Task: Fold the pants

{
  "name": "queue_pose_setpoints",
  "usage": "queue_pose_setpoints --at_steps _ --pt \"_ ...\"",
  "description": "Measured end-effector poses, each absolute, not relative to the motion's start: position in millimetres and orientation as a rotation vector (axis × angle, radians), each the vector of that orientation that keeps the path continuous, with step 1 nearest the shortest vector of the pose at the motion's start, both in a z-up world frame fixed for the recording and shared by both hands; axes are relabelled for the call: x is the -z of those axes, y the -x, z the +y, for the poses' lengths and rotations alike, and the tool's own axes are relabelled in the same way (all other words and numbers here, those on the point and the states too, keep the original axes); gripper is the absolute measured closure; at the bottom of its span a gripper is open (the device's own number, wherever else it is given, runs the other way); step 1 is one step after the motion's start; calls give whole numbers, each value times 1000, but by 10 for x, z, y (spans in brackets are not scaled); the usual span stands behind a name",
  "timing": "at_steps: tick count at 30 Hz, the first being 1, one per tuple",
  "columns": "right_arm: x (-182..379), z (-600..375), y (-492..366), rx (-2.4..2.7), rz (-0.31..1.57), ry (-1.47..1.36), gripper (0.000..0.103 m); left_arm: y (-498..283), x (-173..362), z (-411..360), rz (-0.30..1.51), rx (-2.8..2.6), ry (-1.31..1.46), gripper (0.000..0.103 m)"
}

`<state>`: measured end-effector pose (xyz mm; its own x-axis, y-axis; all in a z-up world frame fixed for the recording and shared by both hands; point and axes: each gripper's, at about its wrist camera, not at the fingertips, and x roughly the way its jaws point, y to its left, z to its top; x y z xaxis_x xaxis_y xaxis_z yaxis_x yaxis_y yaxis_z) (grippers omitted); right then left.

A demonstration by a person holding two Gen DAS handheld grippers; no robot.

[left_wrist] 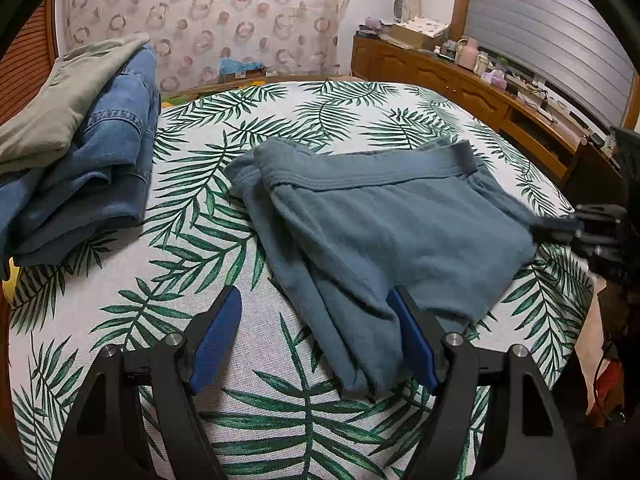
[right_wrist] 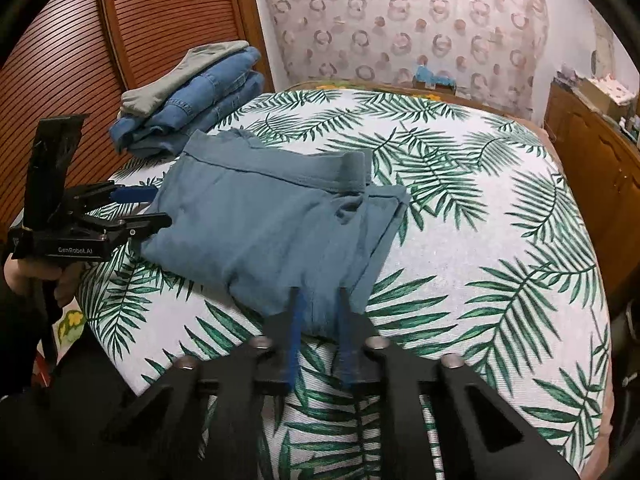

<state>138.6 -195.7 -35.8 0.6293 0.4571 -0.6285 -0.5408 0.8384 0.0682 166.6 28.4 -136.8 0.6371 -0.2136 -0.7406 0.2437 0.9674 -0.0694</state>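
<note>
Right gripper [right_wrist: 318,300] clamps the near edge of mostly folded teal cotton pants [right_wrist: 260,224] on the palm-print bed [right_wrist: 480,240]; left gripper [left_wrist: 314,308] released, final fold or stacking likely left.

The right gripper [right_wrist: 320,304] is blurred in its own view, and the cloth of the pants [right_wrist: 272,224] between its fingertips cannot be told as pinched or free. In the left view, the right gripper [left_wrist: 560,226] is smeared too. The jeans stack [left_wrist: 80,168] is cut off at the left edge. Items on the far cabinet [left_wrist: 480,92] are too small to be identified.
</note>
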Motion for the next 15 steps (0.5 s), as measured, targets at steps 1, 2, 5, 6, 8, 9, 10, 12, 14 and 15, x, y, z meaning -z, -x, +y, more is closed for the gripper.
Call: queue_pose_setpoints --at_steps 1,2,5,6,8,9,10,12,14,15 --pt "312 -2003 -1370 -546 655 118 98 -1668 1369 285 841 263 -38 27" --pt "273 -2060 -1354 -536 640 97 98 -1671 1369 288 842 263 -38 27" --pt "207 -2173 -1307 -534 618 63 99 -1672 1369 289 842 262 -39 27" --pt "217 -2168 -1298 -536 624 73 99 -1675 1369 295 842 263 -37 27" --pt "263 -2153 -1305 -542 641 88 99 -1671 1369 288 842 263 -36 27" --pt "281 -2140 -1313 -546 649 87 99 -1671 1368 287 841 263 -36 27" --pt "292 -2145 -1317 -547 652 83 99 -1668 1365 292 841 263 -32 27" --pt "286 -2154 -1315 -554 655 74 99 -1638 1349 312 838 259 -24 27" --pt "286 -2155 -1316 -559 654 70 99 -1544 1309 332 820 258 -15 27" --pt "295 -2141 -1315 -558 655 72 99 -1500 1291 340 813 261 -13 27"
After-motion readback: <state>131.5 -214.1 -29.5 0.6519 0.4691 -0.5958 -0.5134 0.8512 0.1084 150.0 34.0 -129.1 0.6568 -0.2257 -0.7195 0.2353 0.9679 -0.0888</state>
